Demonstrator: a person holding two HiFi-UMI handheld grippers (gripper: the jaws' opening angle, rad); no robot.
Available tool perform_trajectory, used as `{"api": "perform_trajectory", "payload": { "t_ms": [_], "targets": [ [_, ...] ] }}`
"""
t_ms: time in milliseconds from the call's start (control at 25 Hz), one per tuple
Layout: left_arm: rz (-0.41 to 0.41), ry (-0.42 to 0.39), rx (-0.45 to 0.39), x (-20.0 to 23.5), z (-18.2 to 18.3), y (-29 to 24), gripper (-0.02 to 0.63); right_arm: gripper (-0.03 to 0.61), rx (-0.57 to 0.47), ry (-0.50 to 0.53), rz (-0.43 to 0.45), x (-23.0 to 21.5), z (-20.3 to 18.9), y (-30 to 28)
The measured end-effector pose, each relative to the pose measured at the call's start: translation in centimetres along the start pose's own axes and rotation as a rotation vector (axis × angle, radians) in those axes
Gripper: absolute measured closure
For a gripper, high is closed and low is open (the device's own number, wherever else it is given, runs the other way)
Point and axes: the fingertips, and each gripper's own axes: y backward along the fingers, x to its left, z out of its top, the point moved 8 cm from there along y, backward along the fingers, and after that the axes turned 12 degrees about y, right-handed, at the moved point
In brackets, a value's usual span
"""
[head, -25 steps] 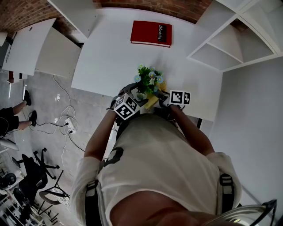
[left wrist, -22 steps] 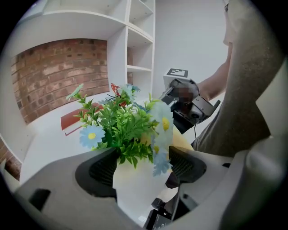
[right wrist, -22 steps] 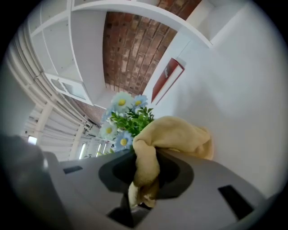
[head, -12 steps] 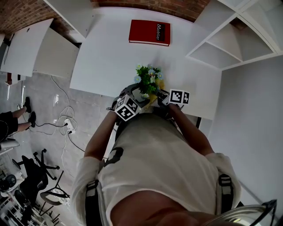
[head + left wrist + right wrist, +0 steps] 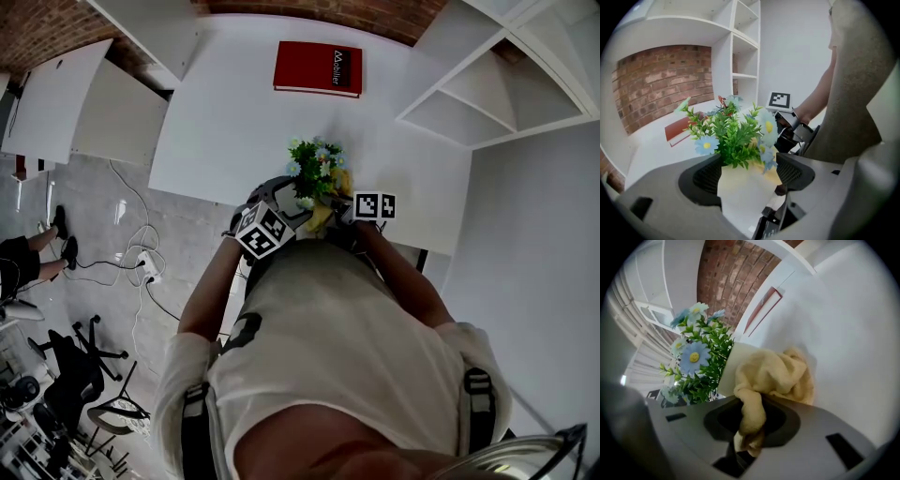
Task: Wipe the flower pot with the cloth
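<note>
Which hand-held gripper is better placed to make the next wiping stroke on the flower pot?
Right. The right hand-held gripper pinches the yellow cloth, which lies against the flower pot. The left hand-held gripper clamps the pot, steadying it.

R gripper [image 5: 751, 420] shifted a touch toward 10 o'clock, nearer flower pot [image 5: 745, 192]; jaws just closed tighter w/ cloth [image 5: 773, 373] between them.
</note>
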Motion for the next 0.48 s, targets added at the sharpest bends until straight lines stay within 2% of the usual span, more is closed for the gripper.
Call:
{"api": "perform_trajectory", "payload": {
  "t_ms": [80,200,280,360,480],
  "targets": [
    [-0.005,-0.112,0.077,0.5,-0.2,0.5,0.262,0.495,0.006,-0.006,0.008,-0.1,0.1,0.1],
    [0.015,-0.363,0.217,1.2,-0.8,-0.1,0.262,0.494,0.012,0.001,0.011,-0.2,0.1,0.1],
    [0.039,-0.508,0.272,1.4,-1.0,-0.9,0.262,0.494,0.018,0.002,0.01,-0.2,0.2,0.0],
    [0.064,-0.561,0.268,1.7,-1.1,-1.3,0.262,0.494,0.031,0.004,0.002,-0.1,0.1,0.0],
    [0.091,-0.561,0.222,1.9,-1.0,-1.4,0.262,0.491,0.041,0.056,-0.014,0.6,0.8,0.4]
  ]
}}
